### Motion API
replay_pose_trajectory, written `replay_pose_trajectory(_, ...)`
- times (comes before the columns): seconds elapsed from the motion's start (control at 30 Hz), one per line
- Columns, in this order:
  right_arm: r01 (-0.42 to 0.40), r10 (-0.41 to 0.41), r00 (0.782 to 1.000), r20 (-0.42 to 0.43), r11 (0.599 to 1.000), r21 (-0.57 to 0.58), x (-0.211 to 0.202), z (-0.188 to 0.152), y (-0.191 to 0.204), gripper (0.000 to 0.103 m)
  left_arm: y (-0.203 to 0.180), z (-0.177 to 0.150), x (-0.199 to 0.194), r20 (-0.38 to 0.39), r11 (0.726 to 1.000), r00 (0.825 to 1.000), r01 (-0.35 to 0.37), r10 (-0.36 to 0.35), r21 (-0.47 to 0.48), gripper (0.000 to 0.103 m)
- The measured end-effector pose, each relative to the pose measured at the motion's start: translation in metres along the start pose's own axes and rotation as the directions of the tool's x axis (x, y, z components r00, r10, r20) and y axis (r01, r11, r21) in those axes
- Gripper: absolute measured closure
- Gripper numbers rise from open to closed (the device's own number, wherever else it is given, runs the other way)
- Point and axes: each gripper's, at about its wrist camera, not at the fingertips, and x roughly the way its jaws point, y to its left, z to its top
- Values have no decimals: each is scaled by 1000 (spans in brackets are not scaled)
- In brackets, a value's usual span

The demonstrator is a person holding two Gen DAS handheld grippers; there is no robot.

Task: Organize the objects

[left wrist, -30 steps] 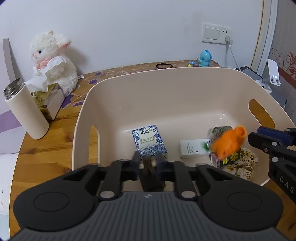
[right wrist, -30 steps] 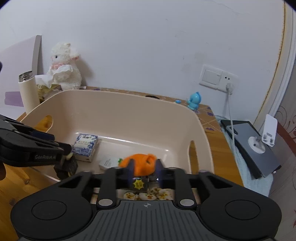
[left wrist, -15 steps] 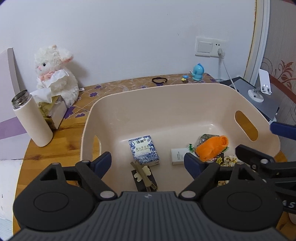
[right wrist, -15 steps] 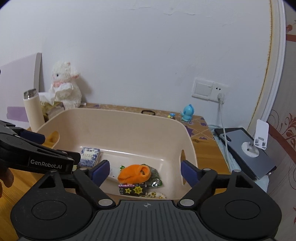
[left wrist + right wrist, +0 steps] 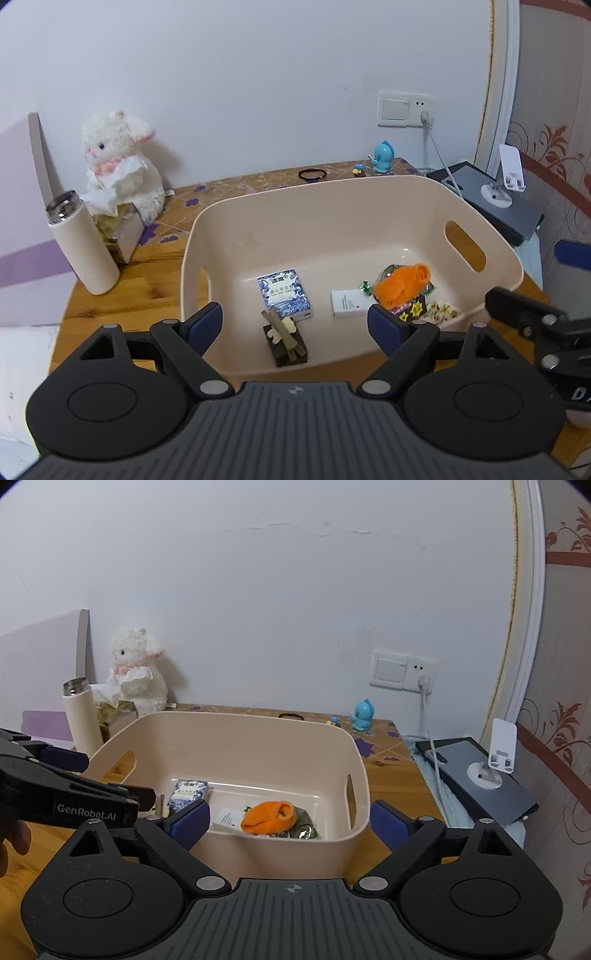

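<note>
A beige plastic bin (image 5: 369, 199) (image 5: 229, 731) stands on the wooden table. Inside lie a blue patterned box (image 5: 283, 291) (image 5: 187, 793), a dark brown block with sticks (image 5: 285, 341), a white box (image 5: 347, 303) (image 5: 227, 819), an orange cloth (image 5: 402, 285) (image 5: 269, 816), and star-patterned wrappers (image 5: 428, 309). My left gripper (image 5: 295, 321) is open and empty above the bin's near rim. My right gripper (image 5: 290, 818) is open and empty, back from the bin's near side.
A cream thermos (image 5: 83, 243) (image 5: 79, 716), a tissue box (image 5: 118, 232) and a white plush rabbit (image 5: 118, 158) (image 5: 135, 672) stand at the left. A black hair ring (image 5: 312, 174) and blue toy (image 5: 384, 157) (image 5: 362, 715) sit behind the bin. A grey device with a phone stand (image 5: 498, 199) (image 5: 480, 775) lies on the right.
Both grippers opened: the left let go of the dark block and the right let go of the orange cloth, both into the bin. Both grippers then drew back and up.
</note>
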Motion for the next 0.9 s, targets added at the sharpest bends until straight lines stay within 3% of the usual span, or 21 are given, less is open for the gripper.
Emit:
replay_pose_trajectory(0.47,-8,8,1000,30,1000,4,-51,-30,0,2,-7,-46,-61,94,1000,995,24,-24,11,16)
replay_pose_trajectory(0.9,-30,30,999,23,1000,2,-81,-65,11,0,9,-89,-93,96,999,995,35,-32,-31,16)
